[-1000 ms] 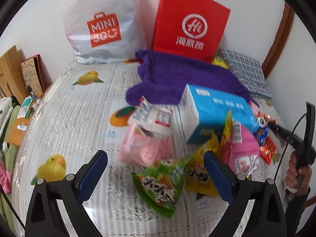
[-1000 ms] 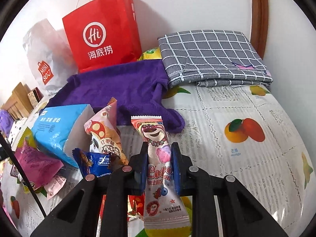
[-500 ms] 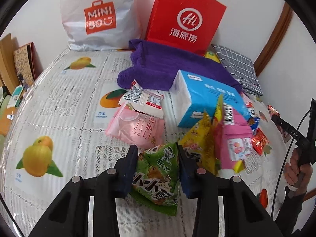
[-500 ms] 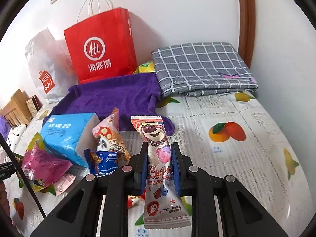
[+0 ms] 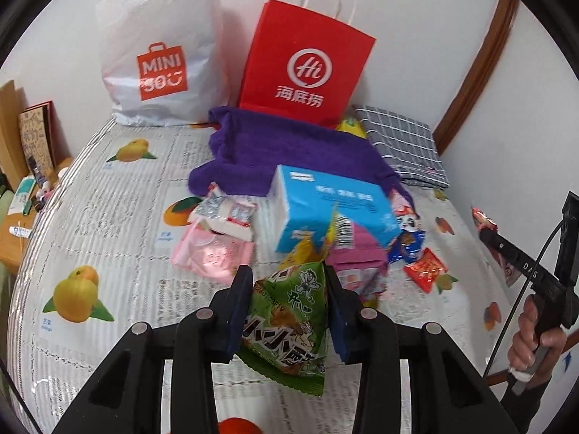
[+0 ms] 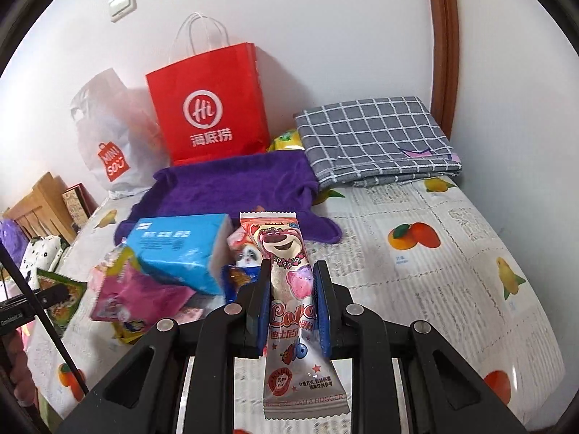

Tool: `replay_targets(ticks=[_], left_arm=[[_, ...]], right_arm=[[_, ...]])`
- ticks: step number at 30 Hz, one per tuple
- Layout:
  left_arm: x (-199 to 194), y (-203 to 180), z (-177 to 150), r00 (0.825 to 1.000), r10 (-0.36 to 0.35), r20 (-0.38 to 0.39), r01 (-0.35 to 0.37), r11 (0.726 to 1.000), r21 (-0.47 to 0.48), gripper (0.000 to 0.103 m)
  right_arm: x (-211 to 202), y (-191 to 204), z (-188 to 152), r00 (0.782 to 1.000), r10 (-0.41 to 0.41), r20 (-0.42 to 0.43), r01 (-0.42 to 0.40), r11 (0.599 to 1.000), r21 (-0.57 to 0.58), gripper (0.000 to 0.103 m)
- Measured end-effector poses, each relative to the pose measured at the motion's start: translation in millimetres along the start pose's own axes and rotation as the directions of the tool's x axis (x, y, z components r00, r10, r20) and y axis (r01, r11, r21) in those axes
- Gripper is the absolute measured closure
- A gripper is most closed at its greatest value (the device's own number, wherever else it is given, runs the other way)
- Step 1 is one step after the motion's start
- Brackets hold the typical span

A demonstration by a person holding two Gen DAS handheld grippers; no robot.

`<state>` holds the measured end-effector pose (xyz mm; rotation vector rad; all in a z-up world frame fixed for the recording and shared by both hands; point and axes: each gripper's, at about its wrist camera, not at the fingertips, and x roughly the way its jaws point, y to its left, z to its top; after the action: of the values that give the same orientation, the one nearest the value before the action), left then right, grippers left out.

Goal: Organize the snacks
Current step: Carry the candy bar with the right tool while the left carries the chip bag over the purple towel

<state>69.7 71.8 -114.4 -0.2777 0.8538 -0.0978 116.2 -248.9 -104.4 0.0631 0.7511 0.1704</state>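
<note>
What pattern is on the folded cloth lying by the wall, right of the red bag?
Grey with a white grid check: folded cloth, clearest in the right wrist view.

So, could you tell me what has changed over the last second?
The left gripper closed on the green snack packet and lifted it off the tablecloth. The right gripper, still clamping the bear-print packet, rose. The remaining snacks stayed put.

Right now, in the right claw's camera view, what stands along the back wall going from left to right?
White Miniso plastic bag → red paper bag → yellow packet peeking out low beside it → folded grey checked cloth, which lies in the right corner.
</note>
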Motion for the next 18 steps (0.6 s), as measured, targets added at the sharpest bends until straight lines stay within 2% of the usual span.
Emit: replay_targets(ticks=[5,8,18], left_arm=[[-6,-17,8,1.0,-0.02,0.014,0.019,1.0,0.023,0.066],[-7,-26,14,0.999,-0.027,0.018,0.026,0.999,0.039,0.066],[-4,-47,34,0.999,-0.037,0.017,0.036,0.997,0.067,0.066]], right_arm=[[-12,19,2,0.999,0.035,0.014,-0.035,0.999,-0.008,0.081],[-15,30,5,0.999,0.03,0.017,-0.029,0.999,-0.028,0.081],[-6,48,15,0.998,0.07,0.003,-0.07,0.997,-0.041,0.081]])
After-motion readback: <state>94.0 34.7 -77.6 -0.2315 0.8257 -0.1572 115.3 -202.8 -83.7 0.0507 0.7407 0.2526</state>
